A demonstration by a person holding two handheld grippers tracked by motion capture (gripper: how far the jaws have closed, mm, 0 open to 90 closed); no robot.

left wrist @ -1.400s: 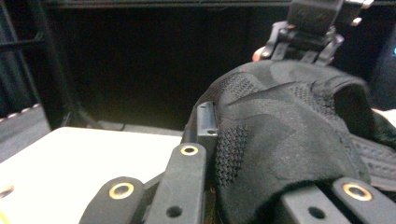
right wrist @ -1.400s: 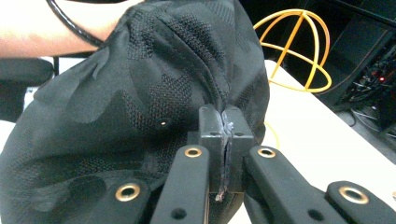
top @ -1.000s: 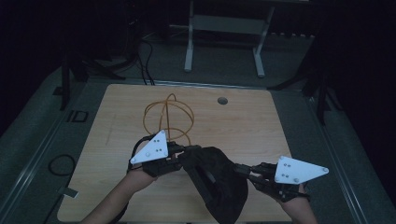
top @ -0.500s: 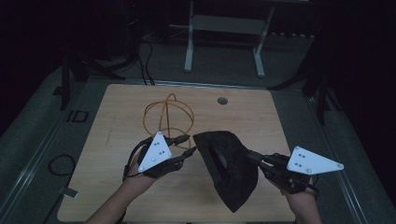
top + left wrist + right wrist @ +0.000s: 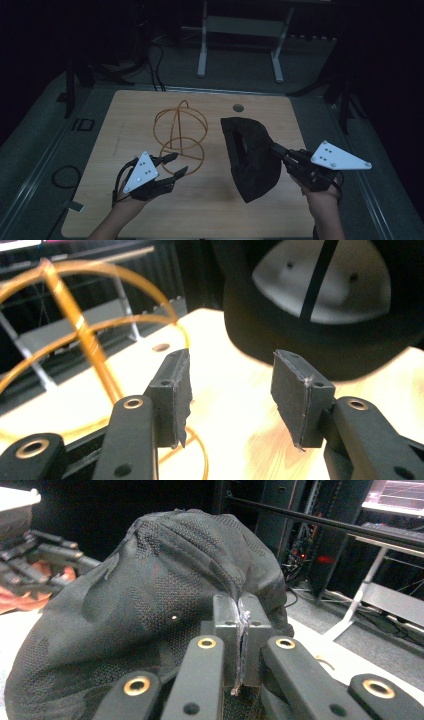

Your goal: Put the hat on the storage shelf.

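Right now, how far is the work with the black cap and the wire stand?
Done: the right gripper is shut on the black cap and holds it up beside the orange wire stand. In hand: the cap only; the left gripper is open with nothing between its jaws. Left, probably: bringing the cap onto the stand.

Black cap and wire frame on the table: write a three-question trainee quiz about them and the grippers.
1. True or false: the left gripper has its jaws closed on the orange wire frame.
2. Which gripper holds the black cap? A) left B) right C) neither
3. Fill in: in the high view, the wire frame stands to the ____ of the cap.

Key: 1. False; its jaws stand open and hold nothing. 2. B; the right gripper has its jaws pinched on the cap's fabric. 3. left.
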